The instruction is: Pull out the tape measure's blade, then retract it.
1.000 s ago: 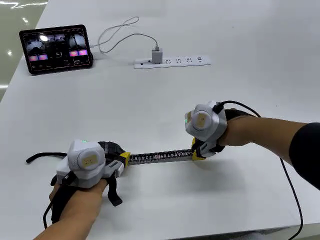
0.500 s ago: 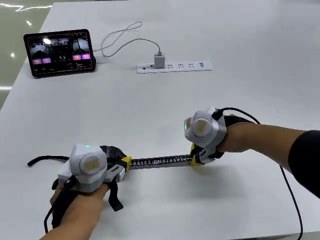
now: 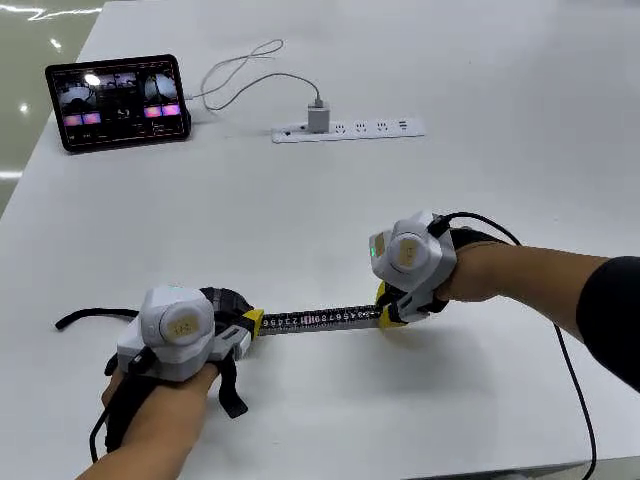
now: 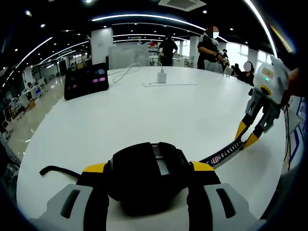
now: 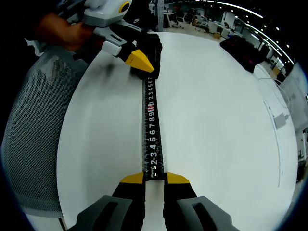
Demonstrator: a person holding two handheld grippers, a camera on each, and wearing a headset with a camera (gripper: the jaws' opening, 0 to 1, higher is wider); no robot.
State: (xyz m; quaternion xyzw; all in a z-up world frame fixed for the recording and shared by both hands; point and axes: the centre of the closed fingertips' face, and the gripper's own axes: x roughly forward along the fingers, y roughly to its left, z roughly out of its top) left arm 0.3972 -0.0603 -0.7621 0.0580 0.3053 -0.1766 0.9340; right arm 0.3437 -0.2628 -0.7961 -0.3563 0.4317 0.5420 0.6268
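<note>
**White workbench with a tape measure stretched between two grippers**

*Head view.* White workbench (image 3: 330, 210) surface carries the work near its front edge. A tablet (image 3: 120, 100), a power strip (image 3: 345, 128) and a charging cable (image 3: 240, 70) lie well apart at the far side, clear of the pull line. The tape measure's case (image 3: 225, 305) is clamped in the left gripper (image 3: 240, 325) and rested on the bench, presumably so that it is anchored against the pull. The blade (image 3: 320, 320) is run out flat along the surface to the right gripper (image 3: 388, 312), whose jaws are closed narrowly on its far end. A moderate length is exposed. The pull-out step is judged to be under way or near its end, with retraction not yet made.

*Left gripper view.* The black case is seated between the two yellow-tipped jaws, which are spread only to its width and pressed against its sides. The blade is led out on the right towards the other gripper. A black strap (image 4: 57, 171) trails off to the left.

*Right gripper view.* The numbered blade's end is taken between two nearly closed jaws. Whether the end hook itself is gripped cannot be told. The blade is drawn in a straight line back to the case, which suggests a pull aligned with the case's mouth, so that kinking is avoided.
</note>
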